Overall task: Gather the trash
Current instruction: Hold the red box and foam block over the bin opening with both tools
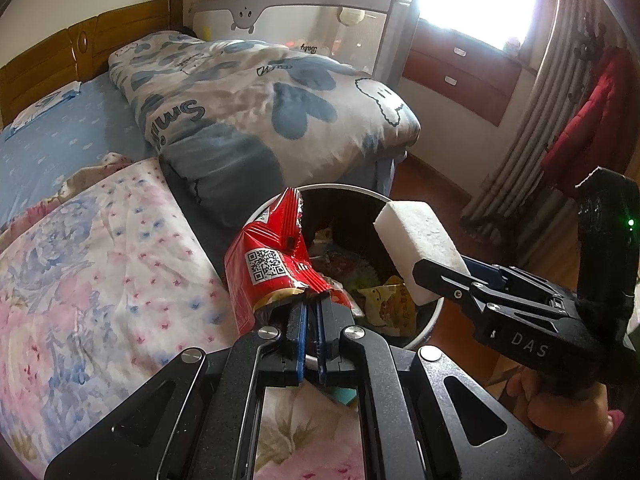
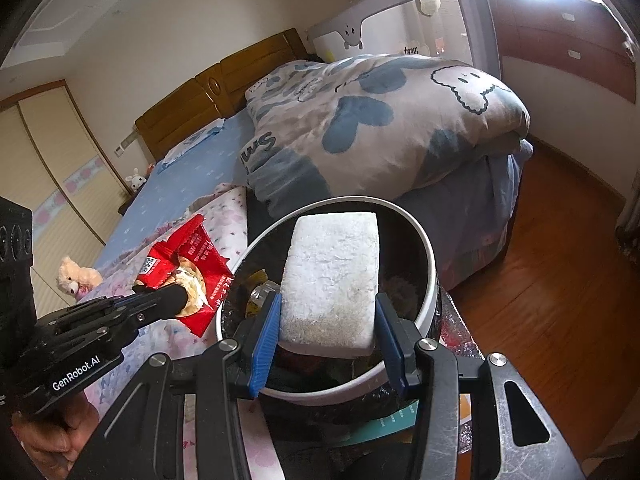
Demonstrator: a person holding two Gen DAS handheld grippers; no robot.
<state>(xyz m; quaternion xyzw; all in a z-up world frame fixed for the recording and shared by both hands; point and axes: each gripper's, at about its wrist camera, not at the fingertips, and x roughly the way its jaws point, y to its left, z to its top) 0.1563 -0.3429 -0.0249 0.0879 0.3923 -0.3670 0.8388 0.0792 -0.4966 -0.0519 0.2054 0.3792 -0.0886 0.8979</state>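
A wide bed [image 2: 192,184] fills the room, with a blue sheet, a folded cartoon quilt [image 2: 380,120] at its far side and a floral blanket [image 1: 100,264] nearest the person. Beside the bed's edge stands a round trash bin [image 2: 430,276] with a white rim and black liner, already holding wrappers. The right claw [image 2: 326,336] is clamped on a white foam block [image 2: 332,276], its blue pads pressing both sides, and holds it over the bin's mouth. The left claw [image 1: 312,312] is fully closed on a red snack wrapper [image 1: 272,264], held at the bin's near rim, partly over the blanket. The step in hand looks like the drop. Next, each claw should be fully over the opening, the left most of all, before it opens, or the wrapper may land on the bed.
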